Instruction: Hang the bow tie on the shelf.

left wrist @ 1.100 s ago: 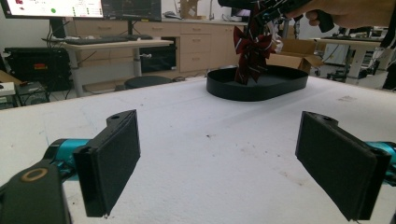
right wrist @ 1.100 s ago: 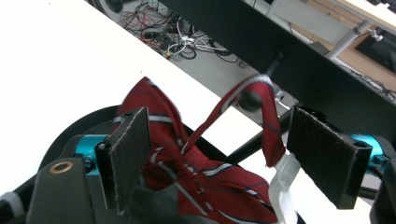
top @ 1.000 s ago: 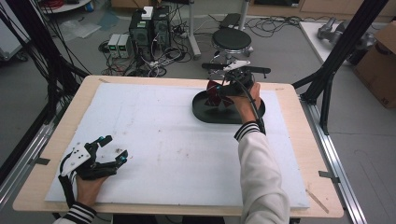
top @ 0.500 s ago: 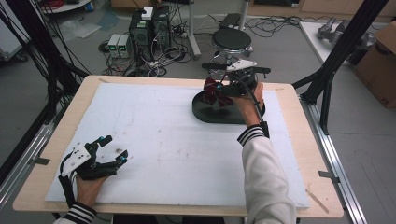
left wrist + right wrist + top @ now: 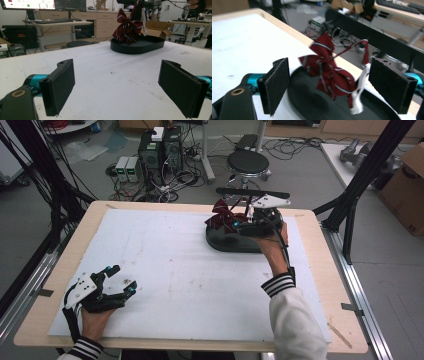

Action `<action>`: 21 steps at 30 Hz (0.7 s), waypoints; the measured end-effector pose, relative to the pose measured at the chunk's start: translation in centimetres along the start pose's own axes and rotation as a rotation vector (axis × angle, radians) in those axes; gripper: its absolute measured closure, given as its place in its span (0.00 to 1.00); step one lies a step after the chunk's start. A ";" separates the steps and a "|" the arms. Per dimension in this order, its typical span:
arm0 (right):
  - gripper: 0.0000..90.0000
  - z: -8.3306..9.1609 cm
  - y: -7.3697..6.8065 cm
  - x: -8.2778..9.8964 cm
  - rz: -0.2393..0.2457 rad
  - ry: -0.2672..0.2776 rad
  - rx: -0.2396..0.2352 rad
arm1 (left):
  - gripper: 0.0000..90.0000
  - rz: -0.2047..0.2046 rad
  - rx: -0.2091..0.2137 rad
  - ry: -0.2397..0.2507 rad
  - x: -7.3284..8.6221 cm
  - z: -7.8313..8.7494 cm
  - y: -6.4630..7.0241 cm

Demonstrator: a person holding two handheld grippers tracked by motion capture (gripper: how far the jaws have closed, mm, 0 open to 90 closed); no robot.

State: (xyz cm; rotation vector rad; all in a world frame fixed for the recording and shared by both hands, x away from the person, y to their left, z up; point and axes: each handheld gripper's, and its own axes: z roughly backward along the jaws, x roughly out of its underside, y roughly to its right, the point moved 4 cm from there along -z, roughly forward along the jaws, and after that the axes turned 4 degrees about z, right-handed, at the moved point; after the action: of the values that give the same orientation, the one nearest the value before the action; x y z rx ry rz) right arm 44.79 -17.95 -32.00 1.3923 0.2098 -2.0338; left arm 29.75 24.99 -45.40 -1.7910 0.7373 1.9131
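Black-padded left gripper (image 5: pixel 120 282) resting low on the white mat (image 5: pixel 165 270) at the near left corner, jaws wide apart, nothing between. Farther across, right gripper (image 5: pixel 235 226) over the dark oval tray (image 5: pixel 225 242) near the far edge, jaws just been opening, pads standing clear either side of the maroon striped bow tie (image 5: pixel 329 75), not pressing it. Bow sitting propped up in the tray, thin strap and white clip (image 5: pixel 358 95) trailing beside. Likely very light, soft, floppy, easily crushed or snagged by its strap. Best taken at the central knot, where the cloth is thickest; loops would just collapse. Beyond the table, stool (image 5: pixel 247 162) and computers on the floor.
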 end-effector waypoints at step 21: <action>0.13 9.0 -4.1 7.0 -0.059 0.193 -0.061 | 0.16 -0.005 -0.002 0.008 0.0 0.1 0.0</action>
State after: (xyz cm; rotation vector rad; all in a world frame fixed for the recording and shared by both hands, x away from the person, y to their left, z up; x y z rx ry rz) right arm 33.88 -22.00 -35.26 1.5604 0.3972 -1.9226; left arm 29.65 25.01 -45.39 -1.8009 0.7338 1.9053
